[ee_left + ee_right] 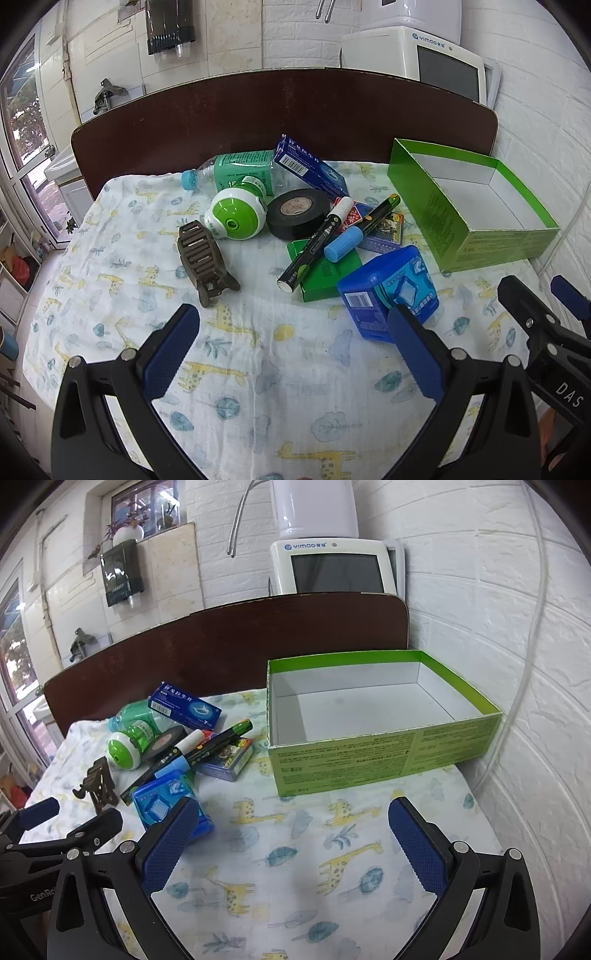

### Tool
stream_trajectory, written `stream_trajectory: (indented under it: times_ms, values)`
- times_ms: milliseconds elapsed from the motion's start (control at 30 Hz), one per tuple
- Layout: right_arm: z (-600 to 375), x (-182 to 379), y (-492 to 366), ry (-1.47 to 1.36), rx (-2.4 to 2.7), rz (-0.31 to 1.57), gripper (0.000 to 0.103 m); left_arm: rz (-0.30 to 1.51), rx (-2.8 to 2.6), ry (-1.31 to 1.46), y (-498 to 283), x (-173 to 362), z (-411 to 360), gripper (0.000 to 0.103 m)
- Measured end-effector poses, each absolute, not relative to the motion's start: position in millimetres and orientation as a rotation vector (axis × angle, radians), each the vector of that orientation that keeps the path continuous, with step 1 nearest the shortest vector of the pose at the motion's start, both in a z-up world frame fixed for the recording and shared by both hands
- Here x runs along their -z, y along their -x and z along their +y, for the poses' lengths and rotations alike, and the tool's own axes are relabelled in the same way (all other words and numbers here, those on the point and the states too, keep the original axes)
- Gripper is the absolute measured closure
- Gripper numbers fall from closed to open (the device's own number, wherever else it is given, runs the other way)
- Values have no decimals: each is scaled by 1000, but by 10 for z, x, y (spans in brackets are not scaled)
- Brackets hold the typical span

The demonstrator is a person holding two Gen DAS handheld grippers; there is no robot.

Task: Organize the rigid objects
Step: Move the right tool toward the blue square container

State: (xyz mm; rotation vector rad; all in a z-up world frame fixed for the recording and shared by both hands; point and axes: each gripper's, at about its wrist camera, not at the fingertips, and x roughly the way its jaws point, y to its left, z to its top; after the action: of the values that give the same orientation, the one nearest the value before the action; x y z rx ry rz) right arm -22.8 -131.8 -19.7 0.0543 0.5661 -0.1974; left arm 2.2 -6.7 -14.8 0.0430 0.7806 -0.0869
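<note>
A pile of small items lies on a giraffe-print cloth [258,369]: a brown hair claw [201,258], a green-and-white round device [234,218], a black tape roll [297,218], two markers [332,240], a blue tin [388,291], a blue carton [310,166], a green bottle [236,170] and a card deck [227,762]. An empty green box [376,716] stands to the right. My left gripper [293,336] is open, near the blue tin, holding nothing. My right gripper [291,827] is open over bare cloth in front of the green box.
A dark brown headboard [258,114] rises behind the pile. A white brick wall [517,664] stands close on the right, with a thin tube running down it. A white appliance [332,568] sits behind the headboard. The cloth drops off at the left edge.
</note>
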Motion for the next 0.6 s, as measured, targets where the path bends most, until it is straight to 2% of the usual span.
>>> stream_trajectory:
  times_ms: [267, 400, 600]
  values:
    - [-1322, 218, 211, -65, 180, 578, 0, 794, 88, -47, -34, 166, -63, 2]
    - [-1285, 197, 205, -61, 150, 577, 8, 824, 93, -23, -40, 194, -23, 4]
    - [-1260, 158, 208, -62, 119, 559, 9, 812, 125, -21, 4, 189, -35, 8]
